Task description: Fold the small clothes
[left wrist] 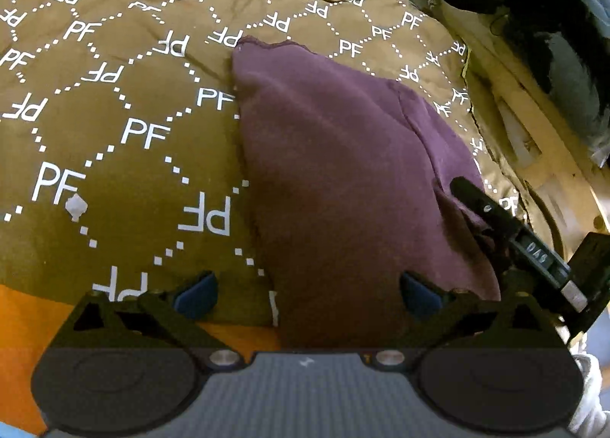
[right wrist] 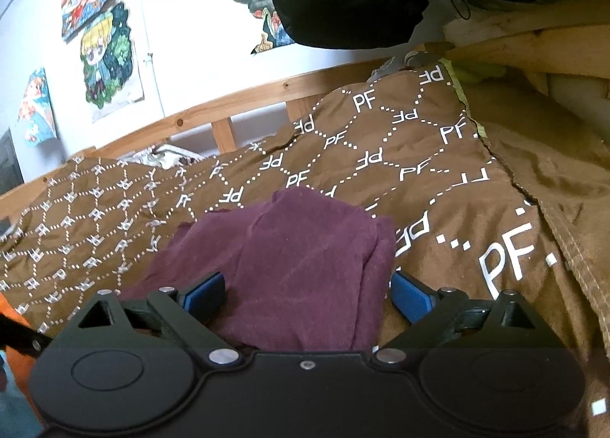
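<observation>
There, purple garment (left wrist: 343,178) on bedspread (left wrist: 133,95)

I'm looking at a bedroom: a wooden bed frame (right wrist: 244,102), a brown PF-print duvet (right wrist: 400,156) over the bed, and cartoon posters (right wrist: 110,60) on the white wall (right wrist: 190,18).

- The left black two-finger gripper with blue pads (left wrist: 309,295) has its jaws spread wide, nothing clamped between them.
- The right black two-finger gripper with blue pads (right wrist: 307,295) is likewise spread wide, one blue pad (right wrist: 204,291) on each side of the view.
- In the left wrist view, one black finger (left wrist: 480,201) of the right gripper reaches in from the right edge.
</observation>
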Available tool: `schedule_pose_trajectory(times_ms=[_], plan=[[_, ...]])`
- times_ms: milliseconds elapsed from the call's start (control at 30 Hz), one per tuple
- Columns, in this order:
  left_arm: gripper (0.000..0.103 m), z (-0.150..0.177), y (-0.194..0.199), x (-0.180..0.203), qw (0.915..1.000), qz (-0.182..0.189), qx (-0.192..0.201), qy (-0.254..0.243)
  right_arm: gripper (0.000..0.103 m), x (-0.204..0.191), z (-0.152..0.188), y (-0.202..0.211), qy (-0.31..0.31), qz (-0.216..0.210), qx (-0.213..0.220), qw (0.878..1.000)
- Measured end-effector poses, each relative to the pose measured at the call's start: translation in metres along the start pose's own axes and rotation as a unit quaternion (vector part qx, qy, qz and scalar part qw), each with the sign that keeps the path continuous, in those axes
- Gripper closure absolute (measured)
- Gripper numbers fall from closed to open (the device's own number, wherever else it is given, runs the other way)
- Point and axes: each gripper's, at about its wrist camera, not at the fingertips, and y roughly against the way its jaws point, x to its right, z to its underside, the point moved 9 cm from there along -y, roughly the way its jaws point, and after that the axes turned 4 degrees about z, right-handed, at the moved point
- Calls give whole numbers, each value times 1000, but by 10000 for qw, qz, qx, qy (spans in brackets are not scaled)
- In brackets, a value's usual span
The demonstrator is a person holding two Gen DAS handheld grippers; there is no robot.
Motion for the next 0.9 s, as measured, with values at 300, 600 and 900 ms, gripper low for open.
schedule_pose_trajectory(times_ms=[300, 600, 900], plan=[[0, -1, -5, 6, 9994, -342, -12, -9, 15, 0, -2, -5, 28, 115, -67, 9999], [0, -4, -5, 6, 9993, -365, -120, 46, 56, 20, -1, -7, -404, 394, -107, 9983], [0, -23, -8, 6, 9996, -78, -224, -138, 49, 19, -1, -9, -391, 283, -130, 9988]])
